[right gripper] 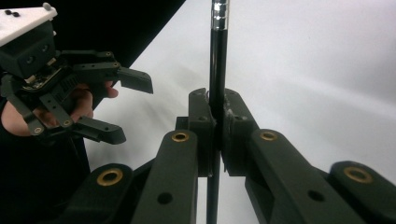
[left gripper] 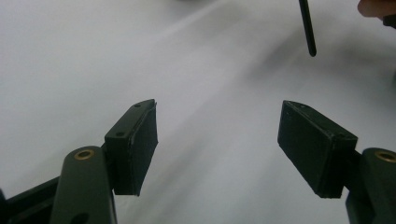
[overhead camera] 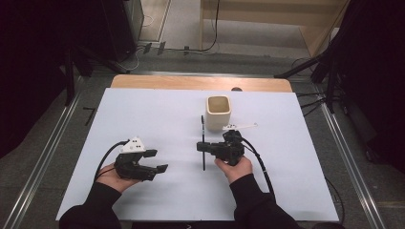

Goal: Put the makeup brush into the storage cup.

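A thin black pen (overhead camera: 202, 129) runs near to far over the white table top (overhead camera: 143, 114), and my right gripper (overhead camera: 203, 147) is shut on it about midway along. In the right gripper view the pen (right gripper: 218, 56) stands straight up between the closed pads of the right gripper (right gripper: 218, 116), with a silver band near its top. My left gripper (overhead camera: 160, 161) is held at the left, open and empty, its jaws pointing right toward the pen. In the left gripper view the left gripper (left gripper: 217, 140) has bare table between its pads, with the pen's tip (left gripper: 308, 32) beyond. The left gripper (right gripper: 133, 109) also appears in the right gripper view.
A cream square cup (overhead camera: 218, 112) stands upright just beyond and to the right of the pen. The white sheet ends at a wooden strip (overhead camera: 191, 83) at the far edge. Cables trail from both grippers toward the person.
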Tool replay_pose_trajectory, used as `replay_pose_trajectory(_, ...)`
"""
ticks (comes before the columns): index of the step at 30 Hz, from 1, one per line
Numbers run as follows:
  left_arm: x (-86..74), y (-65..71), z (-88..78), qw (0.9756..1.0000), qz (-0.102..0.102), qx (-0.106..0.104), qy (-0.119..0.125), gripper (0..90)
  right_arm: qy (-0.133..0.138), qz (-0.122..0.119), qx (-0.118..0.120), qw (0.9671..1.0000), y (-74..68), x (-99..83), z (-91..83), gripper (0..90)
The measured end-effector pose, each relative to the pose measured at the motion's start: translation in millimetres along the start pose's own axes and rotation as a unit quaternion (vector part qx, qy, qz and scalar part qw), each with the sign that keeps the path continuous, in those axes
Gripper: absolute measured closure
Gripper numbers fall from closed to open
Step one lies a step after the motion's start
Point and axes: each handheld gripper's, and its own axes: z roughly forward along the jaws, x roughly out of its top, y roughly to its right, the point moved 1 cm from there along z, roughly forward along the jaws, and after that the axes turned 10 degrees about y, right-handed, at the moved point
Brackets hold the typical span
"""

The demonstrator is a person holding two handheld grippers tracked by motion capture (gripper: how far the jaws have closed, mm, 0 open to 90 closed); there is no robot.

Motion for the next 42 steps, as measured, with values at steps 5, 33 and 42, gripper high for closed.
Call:
replay_pose_trajectory(5,-2.2,-1.1,-3.2,1.0,-0.003,0.004,0.001,29.3,0.008,-0.009,0.0,0.9999,0.1,7.1,-4.1,85.9)
replay_pose_trajectory(33,-5.5,-2.6,-7.5,0.9999,-0.015,0.006,0.002,29.2,0.02,-0.042,-0.026,0.9986,11.7,52.9,-33.3,86.0)
replay_pose_trajectory(42,-4.8,-3.1,-7.3,0.9998,-0.017,0.008,0.003,29.2,0.027,-0.055,-0.038,0.9974,15.4,62.8,-39.4,85.9)
